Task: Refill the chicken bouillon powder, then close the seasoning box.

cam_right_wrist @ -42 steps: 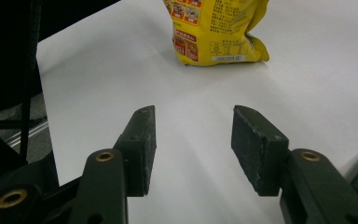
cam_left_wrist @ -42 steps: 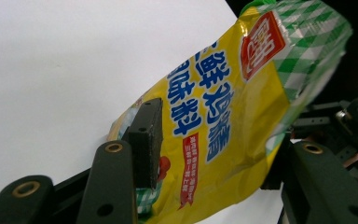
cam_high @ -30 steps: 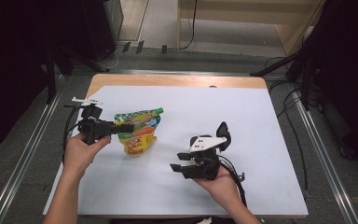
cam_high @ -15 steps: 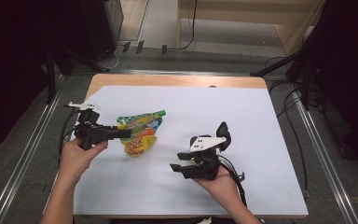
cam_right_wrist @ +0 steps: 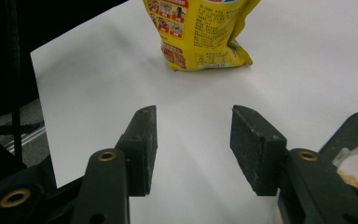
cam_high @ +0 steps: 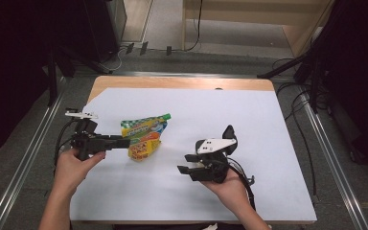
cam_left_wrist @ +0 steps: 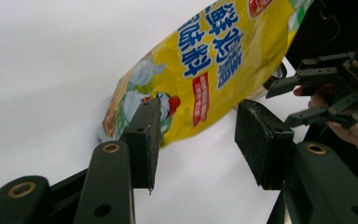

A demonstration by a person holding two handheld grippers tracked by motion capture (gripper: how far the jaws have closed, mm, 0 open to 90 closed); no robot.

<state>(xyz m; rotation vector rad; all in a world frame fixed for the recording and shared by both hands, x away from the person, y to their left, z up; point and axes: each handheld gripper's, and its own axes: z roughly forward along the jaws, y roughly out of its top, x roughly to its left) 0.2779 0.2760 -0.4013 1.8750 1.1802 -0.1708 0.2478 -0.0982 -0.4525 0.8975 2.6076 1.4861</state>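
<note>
Left gripper (cam_high: 124,142) shifted outward, jaws half-open, empty at yellow pouch (cam_high: 143,140), nine o'clock edge: advance squarely before closing; right gripper (cam_high: 184,168) half-open, empty.

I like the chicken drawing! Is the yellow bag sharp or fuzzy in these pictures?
In the left gripper view the yellow bag is sharp, its letters crisp; in the high view it looks small and soft, on the brightly lit white table amid dark surroundings.
</note>
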